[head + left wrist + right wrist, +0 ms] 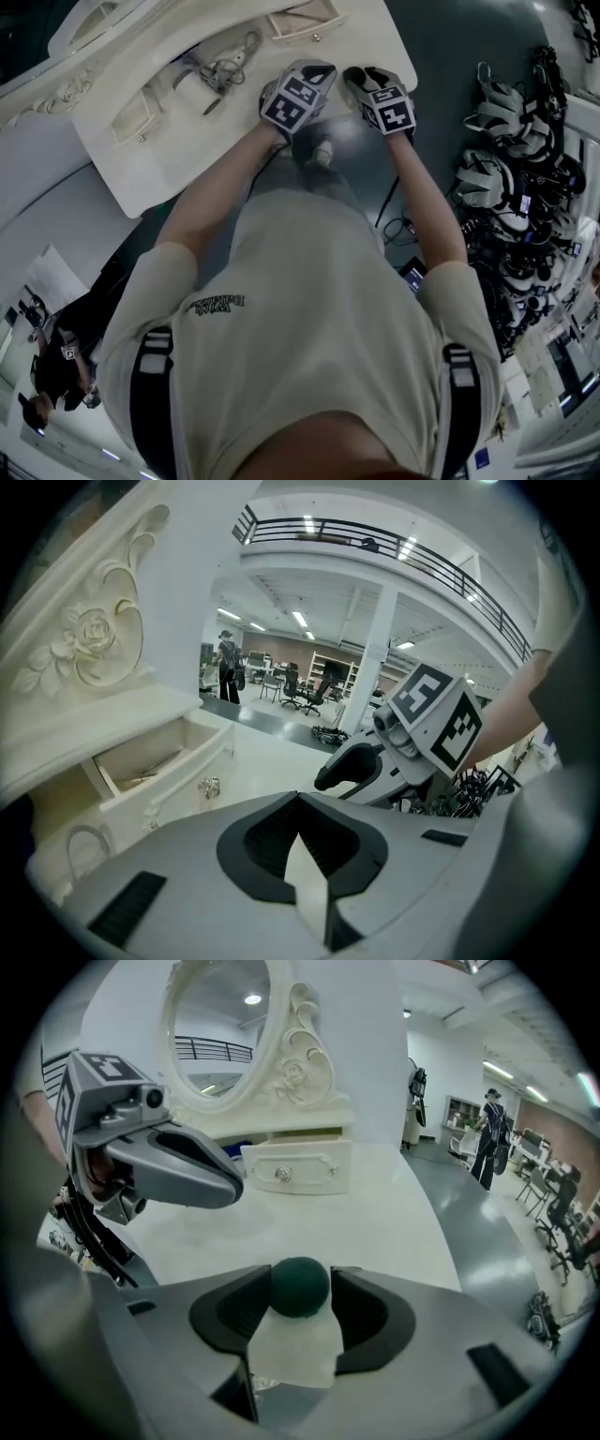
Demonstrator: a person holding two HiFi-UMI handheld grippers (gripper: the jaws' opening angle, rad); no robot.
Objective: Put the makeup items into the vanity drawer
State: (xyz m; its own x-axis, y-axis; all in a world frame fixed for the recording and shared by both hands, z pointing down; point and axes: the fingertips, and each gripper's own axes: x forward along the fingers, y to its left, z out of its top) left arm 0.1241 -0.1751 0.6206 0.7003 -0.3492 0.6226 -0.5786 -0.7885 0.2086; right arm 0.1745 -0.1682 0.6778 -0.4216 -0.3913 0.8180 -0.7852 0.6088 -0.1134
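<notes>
Holds right tool [301, 1271] apart around green ball [300, 1294], left tool [298, 799] together, empty, over open worktop [384, 1213] by its near edge.

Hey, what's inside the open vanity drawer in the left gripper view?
The open drawer shows a pale floor with one thin slanted streak, too faint to name. Its front wall hides the near strip, and the vanity top covers the back.
</notes>
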